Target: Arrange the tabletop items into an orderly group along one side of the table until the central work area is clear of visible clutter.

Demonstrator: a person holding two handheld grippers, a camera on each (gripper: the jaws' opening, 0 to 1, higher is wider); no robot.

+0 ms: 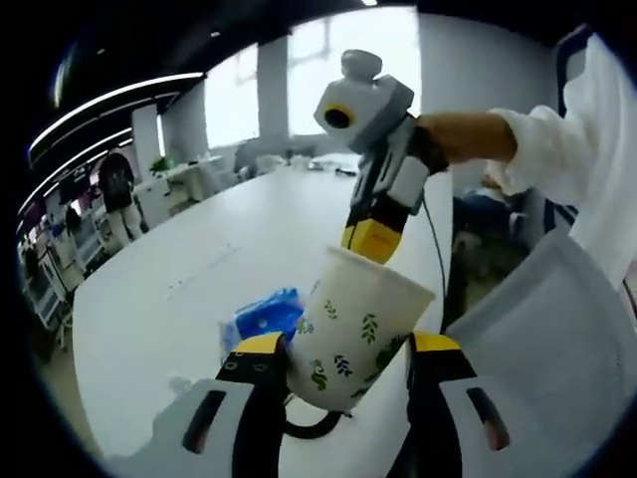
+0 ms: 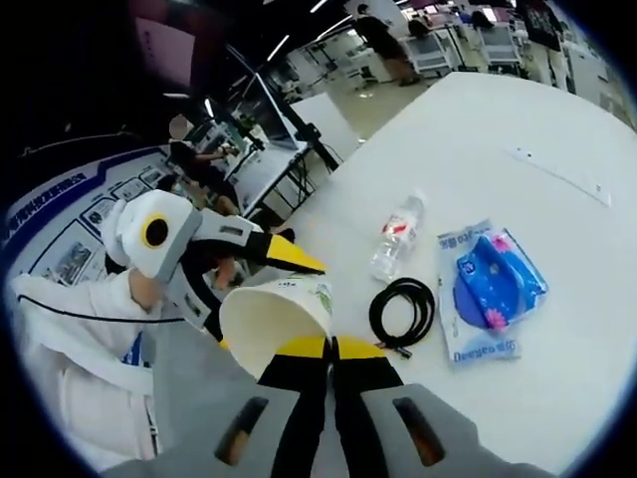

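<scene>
Midair, the left gripper [image 1: 343,358] grasps a white leaf-printed paper cup [image 1: 356,329] at lower centre while the right gripper [image 2: 330,349] pinches its rim [image 2: 289,344], seemingly a handover; next, setting it beside the blue packet [image 2: 493,284].

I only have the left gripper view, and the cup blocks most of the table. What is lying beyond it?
Observer: A clear plastic bottle lies on its side, just past a coiled black cable.
Operator: Anything inside the cup?
Observer: No, the cup looks empty; its inside is bare white.
Operator: How is the right tool holding it?
Observer: The right tool is pinched shut on the near rim.
</scene>
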